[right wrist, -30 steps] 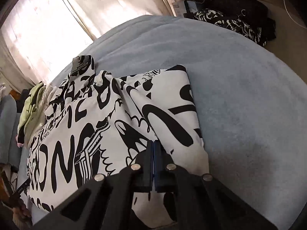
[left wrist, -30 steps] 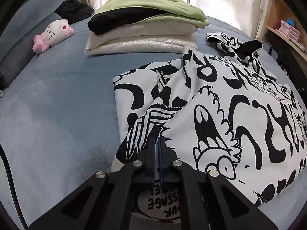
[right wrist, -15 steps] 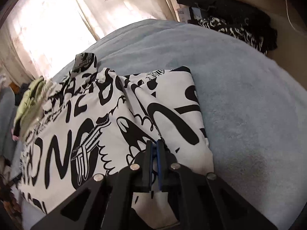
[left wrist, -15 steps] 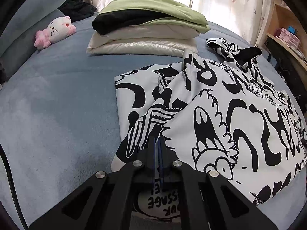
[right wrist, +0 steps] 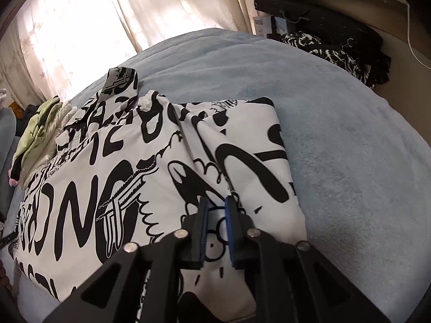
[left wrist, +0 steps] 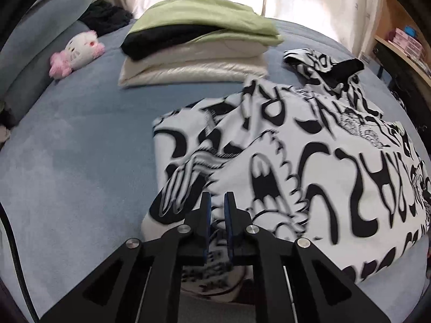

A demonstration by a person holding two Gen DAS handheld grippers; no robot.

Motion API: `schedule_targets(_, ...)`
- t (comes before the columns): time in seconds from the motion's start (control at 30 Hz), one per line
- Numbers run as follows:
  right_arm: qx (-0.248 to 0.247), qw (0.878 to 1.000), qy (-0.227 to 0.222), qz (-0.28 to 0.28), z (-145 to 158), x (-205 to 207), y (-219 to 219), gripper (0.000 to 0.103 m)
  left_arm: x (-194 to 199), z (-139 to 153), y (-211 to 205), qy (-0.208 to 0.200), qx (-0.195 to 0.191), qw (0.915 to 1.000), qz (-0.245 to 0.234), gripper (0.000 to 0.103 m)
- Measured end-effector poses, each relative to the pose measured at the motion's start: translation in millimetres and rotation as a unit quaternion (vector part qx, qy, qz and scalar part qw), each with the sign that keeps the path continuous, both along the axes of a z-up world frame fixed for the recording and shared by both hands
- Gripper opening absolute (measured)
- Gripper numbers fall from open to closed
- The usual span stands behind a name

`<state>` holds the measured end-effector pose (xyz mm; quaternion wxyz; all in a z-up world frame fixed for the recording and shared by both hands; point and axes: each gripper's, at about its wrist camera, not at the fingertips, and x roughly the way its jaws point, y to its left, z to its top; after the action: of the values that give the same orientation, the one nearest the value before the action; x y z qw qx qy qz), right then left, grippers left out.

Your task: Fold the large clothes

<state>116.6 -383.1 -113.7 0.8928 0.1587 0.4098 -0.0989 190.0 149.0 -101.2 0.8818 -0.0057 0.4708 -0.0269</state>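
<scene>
Black-and-white graphic-print cotton garment (left wrist: 309,161) lies half-folded on the blue bed (left wrist: 75,145), long axis spanning both grippers; left gripper (left wrist: 217,202) and right gripper (right wrist: 215,206), jaws just parted, pinch nothing

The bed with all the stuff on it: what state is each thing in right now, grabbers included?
Black-and-white printed garment: partly folded, lying on the bed, one flap doubled over.
Stack of clothes: folded and piled, green on top.
Plush toy: lying on its side by the pillow.
Left gripper: jaws slightly apart, nothing pinched.
Right gripper: jaws just been opening, garment underneath, not gripped.
Curtains: drawn, daylight coming through.
</scene>
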Motion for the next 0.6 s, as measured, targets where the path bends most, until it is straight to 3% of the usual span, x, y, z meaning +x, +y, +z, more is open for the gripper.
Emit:
schedule_targets(0.17, -0.055, 0.997, 0.05, 0.038, 7.3, 19.2, 28.4, 0.053, 15.2, 24.9, -27.6, -0.013, 0.01, 0.9995, -0.029, 0.008)
schedule_targets(0.3, -0.101, 0.987, 0.11, 0.056, 14.9, 41.8, 50.1, 0.055, 35.2, 47.7, -53.3, -0.028, 0.016, 0.998, -0.055, 0.009)
schedule_targets(0.43, -0.067, 0.99, 0.082, 0.092, 46.8, 65.8, 62.2, 0.055, 61.2, 65.6, -78.0, -0.044, 0.035, 0.9951, -0.081, 0.014)
schedule_targets(0.6, -0.066, 0.99, 0.051, 0.112, 86.7, 105.6, 75.9, 0.055, 97.4, 75.5, -105.7, -0.051, 0.057, 0.9918, -0.103, 0.017)
